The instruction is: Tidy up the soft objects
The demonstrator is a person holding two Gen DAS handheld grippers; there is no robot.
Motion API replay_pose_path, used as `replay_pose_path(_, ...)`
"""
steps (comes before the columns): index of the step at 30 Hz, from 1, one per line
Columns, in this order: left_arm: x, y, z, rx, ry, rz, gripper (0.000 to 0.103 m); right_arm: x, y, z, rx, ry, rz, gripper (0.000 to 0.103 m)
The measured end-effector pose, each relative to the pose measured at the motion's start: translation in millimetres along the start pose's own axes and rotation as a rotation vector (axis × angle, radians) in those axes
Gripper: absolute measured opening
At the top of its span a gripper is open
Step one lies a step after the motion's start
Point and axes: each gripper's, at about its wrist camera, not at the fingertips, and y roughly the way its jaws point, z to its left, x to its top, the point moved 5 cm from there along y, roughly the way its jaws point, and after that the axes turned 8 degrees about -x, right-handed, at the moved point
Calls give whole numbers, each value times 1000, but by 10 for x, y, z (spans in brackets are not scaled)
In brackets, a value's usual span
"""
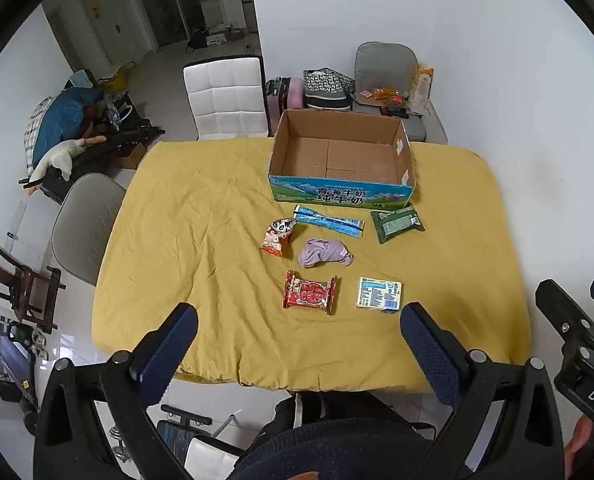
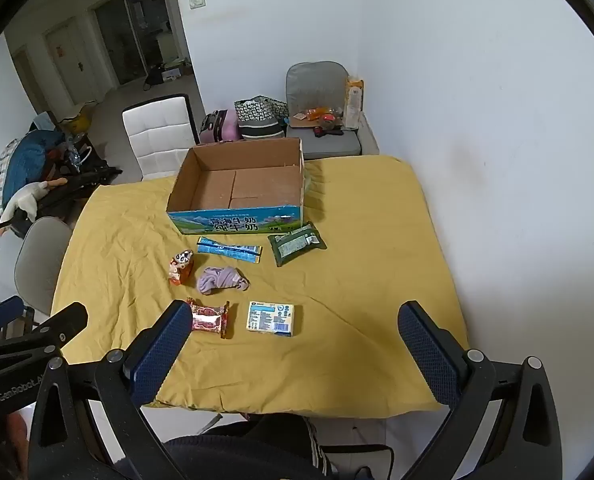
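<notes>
An open cardboard milk box (image 1: 339,190) (image 2: 237,222) stands empty at the far side of the yellow-covered table (image 1: 185,240) (image 2: 357,280). In front of it lie a blue stick pack (image 1: 329,221) (image 2: 229,249), a green wipes pack (image 1: 397,223) (image 2: 297,243), a cartoon snack bag (image 1: 277,237) (image 2: 181,266), a crumpled lilac cloth (image 1: 325,253) (image 2: 221,279), a red snack pack (image 1: 311,292) (image 2: 209,317) and a pale yellow pack (image 1: 378,294) (image 2: 271,318). My left gripper (image 1: 299,330) and right gripper (image 2: 295,328) are open and empty, above the table's near edge.
A white chair (image 1: 225,98) (image 2: 157,136) and a grey chair (image 1: 87,224) (image 2: 37,264) stand at the table's far and left sides. A grey seat with clutter (image 1: 389,92) (image 2: 321,120) and bags sit behind the box. White wall on the right.
</notes>
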Motion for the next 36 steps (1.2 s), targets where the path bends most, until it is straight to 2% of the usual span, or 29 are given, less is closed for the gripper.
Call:
replay_pose_path(10, -4, 31, 16, 9, 7, 13, 103, 4, -30, -21, -1, 11, -7, 103)
replay_pose_path(36, 46, -18, 0, -2, 17, -16, 103, -40, -29, -22, -1, 27, -5, 103)
